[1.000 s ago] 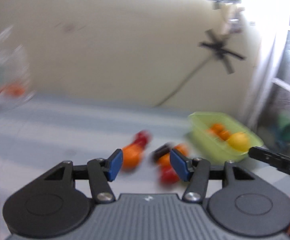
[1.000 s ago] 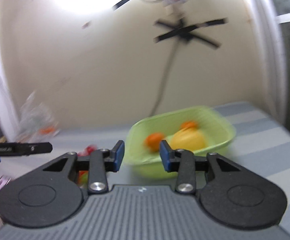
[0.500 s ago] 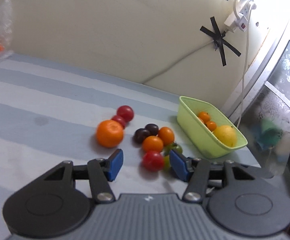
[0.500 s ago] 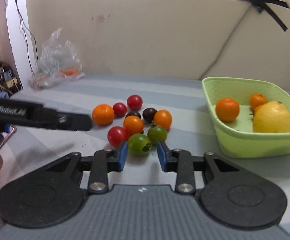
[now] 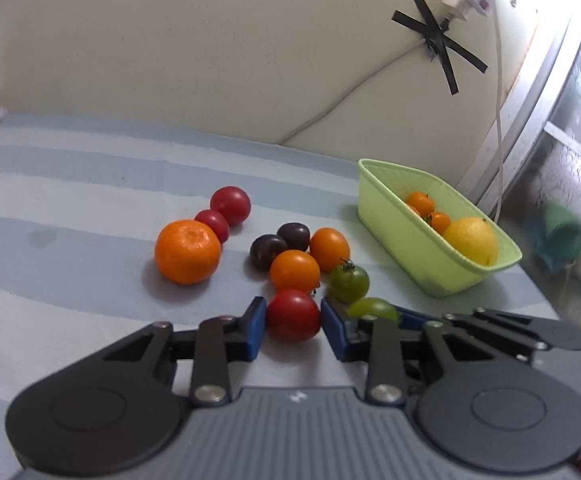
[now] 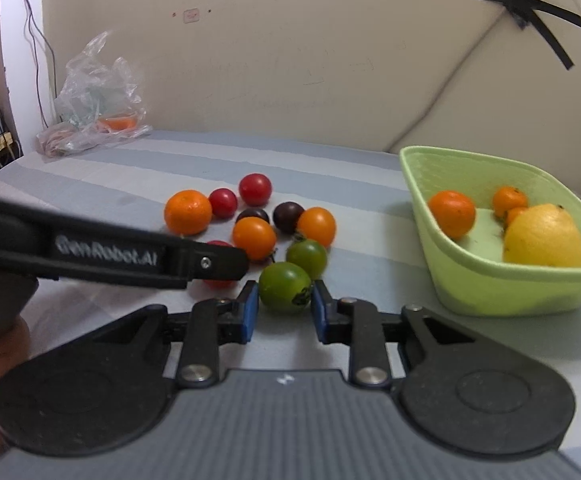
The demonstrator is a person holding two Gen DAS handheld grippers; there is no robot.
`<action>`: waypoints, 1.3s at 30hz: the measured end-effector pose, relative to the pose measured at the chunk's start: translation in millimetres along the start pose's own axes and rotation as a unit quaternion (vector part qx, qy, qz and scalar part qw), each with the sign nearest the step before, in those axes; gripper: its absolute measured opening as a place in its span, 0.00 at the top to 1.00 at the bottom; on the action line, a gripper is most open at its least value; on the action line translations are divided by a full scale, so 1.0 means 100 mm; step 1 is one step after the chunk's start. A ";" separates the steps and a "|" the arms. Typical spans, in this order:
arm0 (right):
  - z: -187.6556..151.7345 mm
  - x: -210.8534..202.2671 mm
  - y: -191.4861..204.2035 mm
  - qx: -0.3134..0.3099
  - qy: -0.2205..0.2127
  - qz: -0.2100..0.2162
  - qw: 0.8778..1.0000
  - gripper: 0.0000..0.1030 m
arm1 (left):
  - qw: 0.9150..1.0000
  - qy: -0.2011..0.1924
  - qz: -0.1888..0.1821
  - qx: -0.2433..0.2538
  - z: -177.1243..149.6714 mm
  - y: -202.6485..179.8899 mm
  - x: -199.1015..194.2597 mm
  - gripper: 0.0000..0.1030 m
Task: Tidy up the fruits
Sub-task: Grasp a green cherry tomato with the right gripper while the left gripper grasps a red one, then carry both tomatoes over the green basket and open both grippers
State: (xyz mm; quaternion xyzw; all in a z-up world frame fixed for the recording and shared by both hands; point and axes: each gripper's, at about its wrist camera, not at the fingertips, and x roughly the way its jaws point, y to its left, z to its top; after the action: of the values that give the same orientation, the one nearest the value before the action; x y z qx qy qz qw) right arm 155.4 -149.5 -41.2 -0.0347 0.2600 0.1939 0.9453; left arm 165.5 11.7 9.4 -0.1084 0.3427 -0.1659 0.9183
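Several small fruits lie in a cluster on the striped cloth. My left gripper is open with a red tomato between its blue pads, on the cloth. My right gripper is open around a green tomato, also on the cloth. A second green tomato, orange tomatoes, dark plums, red tomatoes and a mandarin lie beyond. The light green basket at right holds a lemon and small oranges.
A crumpled plastic bag with something orange lies at the back left by the wall. A cable taped with black tape runs down the wall. The left gripper's arm crosses the right wrist view. The table edge drops off right of the basket.
Both grippers have moved down and forward to the fruit cluster. The left now brackets the red tomato, the right brackets the green tomato. The fruits have not moved.
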 end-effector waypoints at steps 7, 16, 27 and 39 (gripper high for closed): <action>-0.18 -0.29 -0.09 0.023 -0.008 0.000 1.000 0.70 | 0.998 -0.014 0.007 0.058 -0.25 -0.25 -0.33 0.71; -0.54 -0.85 0.06 0.018 -0.028 0.002 0.999 0.70 | 0.995 -0.008 -0.024 0.100 -0.65 -0.48 -0.77 0.71; -0.72 -0.93 0.09 0.015 -0.021 -0.008 1.000 0.69 | 0.993 0.003 -0.004 0.118 -0.79 -0.56 -0.70 0.68; -0.52 -1.04 -0.10 0.022 -0.087 -0.039 0.995 0.70 | 0.991 -0.030 -0.039 0.122 -0.20 -0.75 -0.60 0.71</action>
State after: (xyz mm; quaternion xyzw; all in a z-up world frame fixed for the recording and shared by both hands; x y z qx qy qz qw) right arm 52.6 -203.8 -33.8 -0.0068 0.1795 0.1539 0.9716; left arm 92.4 -36.3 53.2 -0.0139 0.2876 -0.2383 0.9275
